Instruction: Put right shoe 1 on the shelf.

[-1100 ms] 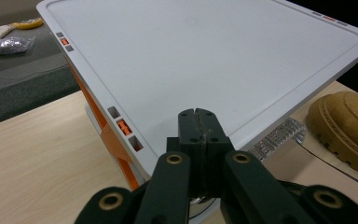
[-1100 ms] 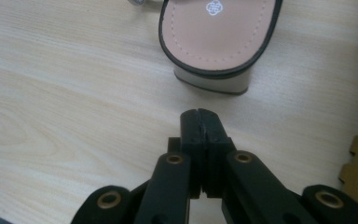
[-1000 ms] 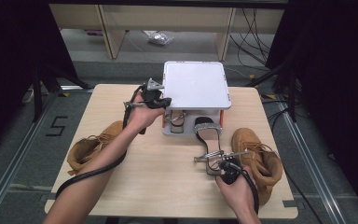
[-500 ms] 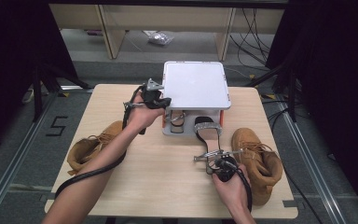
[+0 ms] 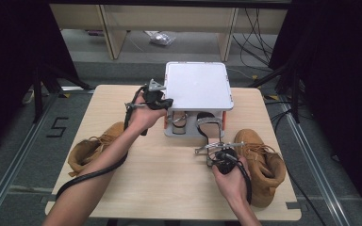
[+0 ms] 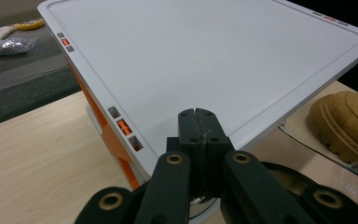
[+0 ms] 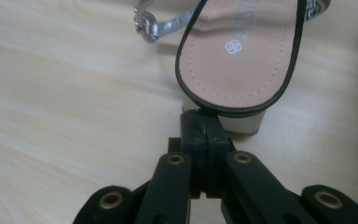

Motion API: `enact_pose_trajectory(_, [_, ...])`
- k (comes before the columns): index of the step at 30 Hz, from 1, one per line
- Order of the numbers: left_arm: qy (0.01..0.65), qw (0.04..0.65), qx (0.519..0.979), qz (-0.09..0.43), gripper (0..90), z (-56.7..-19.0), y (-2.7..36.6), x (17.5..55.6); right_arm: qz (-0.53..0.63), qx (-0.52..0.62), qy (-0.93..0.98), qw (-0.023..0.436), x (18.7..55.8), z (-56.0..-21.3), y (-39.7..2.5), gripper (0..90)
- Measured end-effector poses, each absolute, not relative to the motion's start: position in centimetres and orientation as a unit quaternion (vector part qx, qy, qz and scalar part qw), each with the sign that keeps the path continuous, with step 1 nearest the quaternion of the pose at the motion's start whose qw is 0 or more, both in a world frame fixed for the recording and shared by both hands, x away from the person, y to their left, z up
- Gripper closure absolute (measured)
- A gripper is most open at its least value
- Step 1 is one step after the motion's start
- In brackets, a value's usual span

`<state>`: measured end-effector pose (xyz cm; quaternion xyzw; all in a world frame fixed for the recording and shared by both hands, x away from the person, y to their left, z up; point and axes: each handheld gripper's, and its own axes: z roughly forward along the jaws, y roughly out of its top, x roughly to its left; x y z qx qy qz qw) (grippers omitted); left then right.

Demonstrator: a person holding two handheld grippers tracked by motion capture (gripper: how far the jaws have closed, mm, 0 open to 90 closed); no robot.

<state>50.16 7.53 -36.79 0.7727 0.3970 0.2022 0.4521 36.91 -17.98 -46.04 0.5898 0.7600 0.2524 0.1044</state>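
White lid (image 5: 197, 86) hides most of the sandals (image 5: 206, 123).

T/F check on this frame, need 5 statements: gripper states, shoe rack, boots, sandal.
1. The left gripper has its jaws pressed together beside the white top of the shoe rack. True.
2. The right gripper is wide open. False: its jaws are closed, tips at the heel end of the sandal.
3. Both tan boots stand on top of the rack. False: the left boot and the right boot lie on the wooden table, one at each side.
4. The sandal has a silver strap with a buckle. True.
5. The rack's top carries a shoe. False: it is bare.
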Motion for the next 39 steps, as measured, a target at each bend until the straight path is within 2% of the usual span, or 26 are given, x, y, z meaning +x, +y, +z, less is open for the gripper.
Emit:
enact_pose_trajectory(3, [0.393, 0.453, 0.773, 0.204, 89.6, -36.8, 7.5, 50.2, 0.253, 0.581, 0.764, 0.12, 37.7, -45.7, -17.7, 90.0])
enact_pose_trajectory(5, [0.395, 0.455, 0.773, 0.202, 89.6, -36.8, 7.5, 50.2, 0.251, 0.592, 0.758, 0.109, 37.8, -45.6, -17.5, 90.0])
enact_pose_trajectory(7, [0.395, 0.455, 0.772, 0.202, 89.6, -36.8, 7.5, 50.2, 0.256, 0.577, 0.766, 0.124, 38.3, -45.7, -17.5, 90.0])
enact_pose_trajectory(10, [0.394, 0.454, 0.773, 0.203, 89.6, -36.8, 7.5, 50.2, 0.259, 0.579, 0.764, 0.121, 38.7, -45.6, -17.3, 90.0])
enact_pose_trajectory(11, [0.394, 0.454, 0.773, 0.203, 89.6, -36.8, 7.5, 50.2, 0.262, 0.57, 0.767, 0.134, 39.2, -45.6, -17.3, 90.0])
enact_pose_trajectory(13, [0.394, 0.454, 0.773, 0.203, 89.6, -36.8, 7.5, 50.2, 0.263, 0.578, 0.762, 0.128, 39.3, -45.4, -17.1, 90.0])
enact_pose_trajectory(22, [0.393, 0.455, 0.773, 0.203, 89.6, -36.8, 7.5, 50.2, 0.263, 0.563, 0.762, 0.182, 42.0, -44.8, -17.1, 90.0])
enact_pose_trajectory(39, [0.39, 0.454, 0.775, 0.204, 89.6, -36.8, 7.5, 50.2, 0.287, 0.56, 0.751, 0.2, 45.6, -45.6, -16.7, 90.0])
